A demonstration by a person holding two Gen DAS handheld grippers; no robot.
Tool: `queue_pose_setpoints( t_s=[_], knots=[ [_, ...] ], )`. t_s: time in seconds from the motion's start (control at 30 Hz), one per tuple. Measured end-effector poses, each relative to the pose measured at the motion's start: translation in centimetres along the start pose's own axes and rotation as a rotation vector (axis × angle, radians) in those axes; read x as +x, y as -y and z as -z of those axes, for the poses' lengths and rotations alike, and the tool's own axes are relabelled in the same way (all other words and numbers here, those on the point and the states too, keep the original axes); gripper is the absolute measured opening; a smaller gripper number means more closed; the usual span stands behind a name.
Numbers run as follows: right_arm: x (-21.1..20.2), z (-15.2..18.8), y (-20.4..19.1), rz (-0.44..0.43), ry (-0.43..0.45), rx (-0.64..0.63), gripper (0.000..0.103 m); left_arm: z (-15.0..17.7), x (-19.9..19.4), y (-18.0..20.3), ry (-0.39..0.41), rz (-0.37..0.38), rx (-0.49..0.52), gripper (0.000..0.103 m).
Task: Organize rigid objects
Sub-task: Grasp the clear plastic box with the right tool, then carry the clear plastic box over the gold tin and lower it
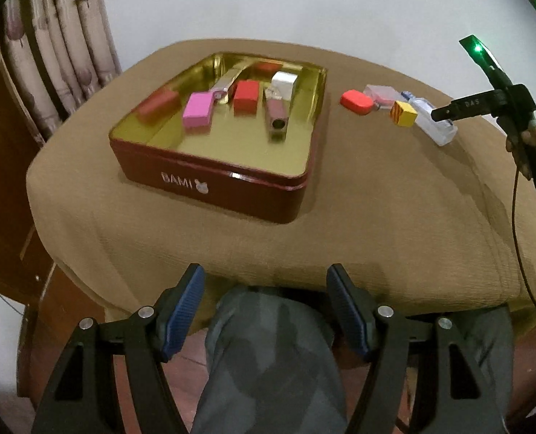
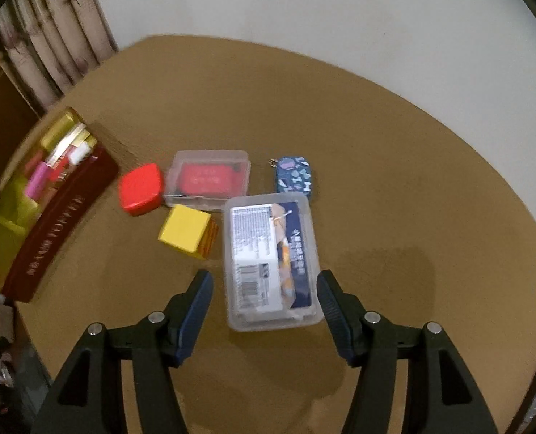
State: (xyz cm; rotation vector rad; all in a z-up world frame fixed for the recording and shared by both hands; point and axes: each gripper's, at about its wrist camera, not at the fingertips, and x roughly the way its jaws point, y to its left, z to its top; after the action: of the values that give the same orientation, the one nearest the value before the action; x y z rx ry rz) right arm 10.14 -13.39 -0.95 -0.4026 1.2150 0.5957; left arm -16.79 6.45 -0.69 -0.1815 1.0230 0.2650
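Note:
A dark red tin (image 1: 210,184) with a gold inside sits on the brown table; it holds a pink block (image 1: 196,113), a red block (image 1: 246,96), a white box (image 1: 284,83) and other small pieces. To its right lie a red case (image 1: 356,101), a yellow cube (image 1: 404,113) and a clear plastic box (image 1: 435,124). My left gripper (image 1: 266,303) is open and empty, held back over the table's near edge. My right gripper (image 2: 265,305) is open, its fingers either side of the clear box (image 2: 271,258), apart from it. The tin (image 2: 50,224) is at the left.
Near the clear box lie the yellow cube (image 2: 186,231), the red case (image 2: 141,188), a second clear box with a red insert (image 2: 208,177) and a small blue patterned case (image 2: 294,175). A curtain (image 1: 54,54) hangs at the back left. My knee (image 1: 268,354) is below the table edge.

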Motion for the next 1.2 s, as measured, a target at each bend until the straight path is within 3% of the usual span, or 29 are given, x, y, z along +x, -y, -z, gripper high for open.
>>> queue_pose_setpoints(
  t_s=[0.37,0.43,0.53,0.63,0.73,0.8,0.87,0.97,1.07,1.2],
  knots=[
    [4.3,-2.6,0.3,-0.049,-0.116,0.020,0.063,0.5,1.5,-0.5,-0.056,0.019,-0.025,0.066],
    [4.3,-2.4,0.9,-0.061,-0.105,0.077,0.063,0.5,1.5,-0.3,-0.052,0.009,-0.014,0.066],
    [3.7,-1.7,1.1,-0.008,-0.082,0.107,0.063,0.5,1.2,0.0,-0.039,-0.006,0.005,0.066],
    [1.2,-0.1,1.8,-0.034,-0.023,0.160,0.062,0.4,0.6,0.0,-0.025,-0.002,0.005,0.066],
    [-2.8,0.5,0.8,-0.173,0.057,0.199,0.062,0.3,0.0,-0.1,-0.019,0.017,-0.017,0.066],
    [-5.5,-0.1,-1.1,-0.236,0.092,0.199,0.063,0.3,-0.5,-0.1,-0.014,0.021,-0.020,0.066],
    [-8.0,-1.3,-4.0,-0.357,0.114,0.185,0.063,0.5,-1.2,-0.2,-0.007,0.014,-0.017,0.066],
    [-9.6,-3.8,-10.1,-0.475,0.088,0.131,0.063,0.9,-2.3,-0.9,0.014,0.008,-0.018,0.066],
    [-8.5,-5.9,-16.7,-0.568,0.001,0.117,0.063,1.2,-3.3,-2.0,0.036,-0.005,-0.038,0.066],
    [-4.7,-6.6,-23.4,-0.582,-0.115,0.115,0.063,1.7,-4.2,-3.5,0.053,-0.020,-0.050,0.066]
  ],
)
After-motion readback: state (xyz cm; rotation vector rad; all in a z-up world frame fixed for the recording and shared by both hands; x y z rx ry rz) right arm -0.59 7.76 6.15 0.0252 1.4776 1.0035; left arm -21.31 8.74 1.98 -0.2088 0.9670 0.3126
